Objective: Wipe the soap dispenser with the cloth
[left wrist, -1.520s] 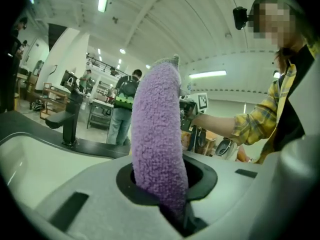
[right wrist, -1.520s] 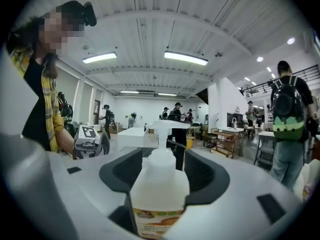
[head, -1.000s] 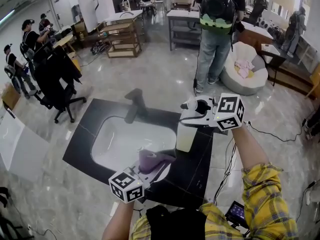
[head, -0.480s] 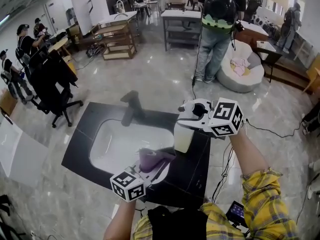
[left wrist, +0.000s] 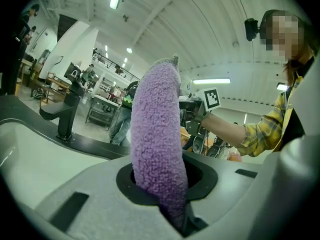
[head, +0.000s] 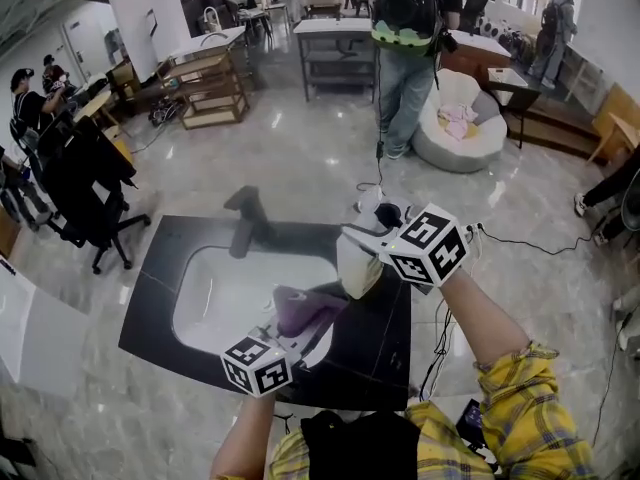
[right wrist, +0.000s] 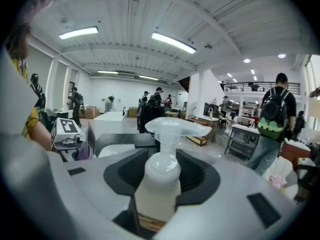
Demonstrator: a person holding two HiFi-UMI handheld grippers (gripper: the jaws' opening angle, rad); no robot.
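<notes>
The soap dispenser (head: 356, 265), a white pump bottle, leans over the black counter just right of the basin. My right gripper (head: 364, 241) is shut on it; its jaws have just been closing with the bottle between them. In the right gripper view the dispenser (right wrist: 159, 181) fills the gap between the jaws, pump head up. A purple fluffy cloth (head: 301, 308) sticks up from my left gripper (head: 298, 330), which is shut on it over the basin's near right rim. The cloth (left wrist: 158, 144) stands a short way left of the bottle, apart from it. Whether the bottle's base touches the counter is hidden.
A white sink basin (head: 225, 293) is set into the black counter (head: 385, 343), with a dark faucet (head: 245, 226) at its far edge. Behind stand a person with a backpack (head: 405, 28), a white beanbag (head: 455, 118), a black office chair (head: 85, 173) and tables.
The right gripper has turned and the dispenser, upright before, now leans with its base toward the basin. The left gripper with the cloth has stayed almost in place.
</notes>
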